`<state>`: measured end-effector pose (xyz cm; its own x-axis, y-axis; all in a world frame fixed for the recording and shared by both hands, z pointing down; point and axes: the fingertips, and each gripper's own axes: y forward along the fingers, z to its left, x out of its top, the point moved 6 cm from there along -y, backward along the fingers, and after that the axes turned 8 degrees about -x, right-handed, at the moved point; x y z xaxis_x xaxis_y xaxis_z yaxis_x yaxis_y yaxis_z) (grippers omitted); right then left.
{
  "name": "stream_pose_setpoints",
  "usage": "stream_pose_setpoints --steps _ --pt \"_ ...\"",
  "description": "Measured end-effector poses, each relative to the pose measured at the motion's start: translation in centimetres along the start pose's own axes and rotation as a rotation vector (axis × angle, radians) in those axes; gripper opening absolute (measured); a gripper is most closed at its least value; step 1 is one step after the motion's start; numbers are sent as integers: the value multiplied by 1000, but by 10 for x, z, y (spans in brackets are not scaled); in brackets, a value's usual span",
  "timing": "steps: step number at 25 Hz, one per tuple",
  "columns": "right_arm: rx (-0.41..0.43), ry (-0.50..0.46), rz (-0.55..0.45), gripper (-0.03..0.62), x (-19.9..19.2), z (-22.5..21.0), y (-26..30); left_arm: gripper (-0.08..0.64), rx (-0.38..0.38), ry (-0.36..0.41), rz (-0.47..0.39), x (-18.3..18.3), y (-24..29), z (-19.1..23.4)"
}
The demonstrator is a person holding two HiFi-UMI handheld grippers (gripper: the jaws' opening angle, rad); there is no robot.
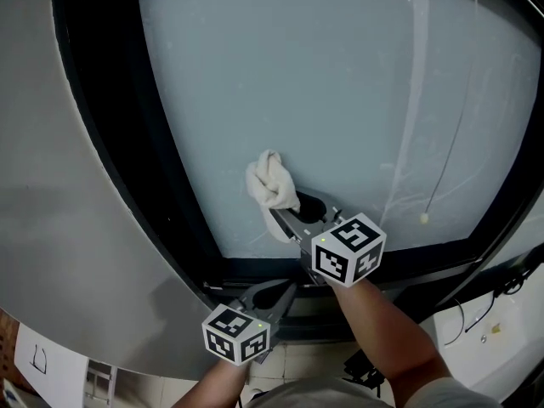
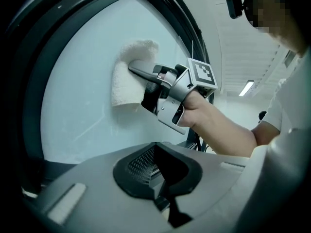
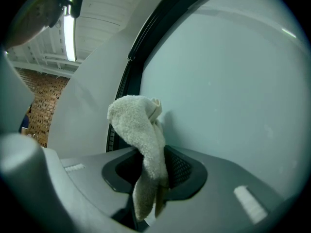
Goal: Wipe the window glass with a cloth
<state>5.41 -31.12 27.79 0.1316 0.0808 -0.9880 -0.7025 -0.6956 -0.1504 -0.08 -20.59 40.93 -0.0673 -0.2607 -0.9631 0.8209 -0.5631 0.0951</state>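
Right gripper [image 1: 280, 215] is pinching the white terry cloth [image 1: 270, 183] tight, pressing it onto the window glass [image 1: 340, 100] for wiping; left gripper [image 1: 285, 289] is idling closed, empty.

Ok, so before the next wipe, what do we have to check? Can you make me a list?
1. Cloth held tight: ok. The right gripper is shut on it.
2. Cloth touching the window glass: ok. The left gripper view shows it pressed against the pane.
3. Left gripper out of the way: ok. It is shut, empty and low by the black frame.
4. Room to wipe: ok. There is bare glass above and to the right of the cloth.
5. Hanging cord clear of the path: cannot tell. It may be on either side of the glass.
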Motion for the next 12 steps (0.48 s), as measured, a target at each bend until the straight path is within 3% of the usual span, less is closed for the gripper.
stream_pose_setpoints --steps 12 --pt "-46 10 -14 117 8 -44 -46 17 -26 10 25 -4 45 -24"
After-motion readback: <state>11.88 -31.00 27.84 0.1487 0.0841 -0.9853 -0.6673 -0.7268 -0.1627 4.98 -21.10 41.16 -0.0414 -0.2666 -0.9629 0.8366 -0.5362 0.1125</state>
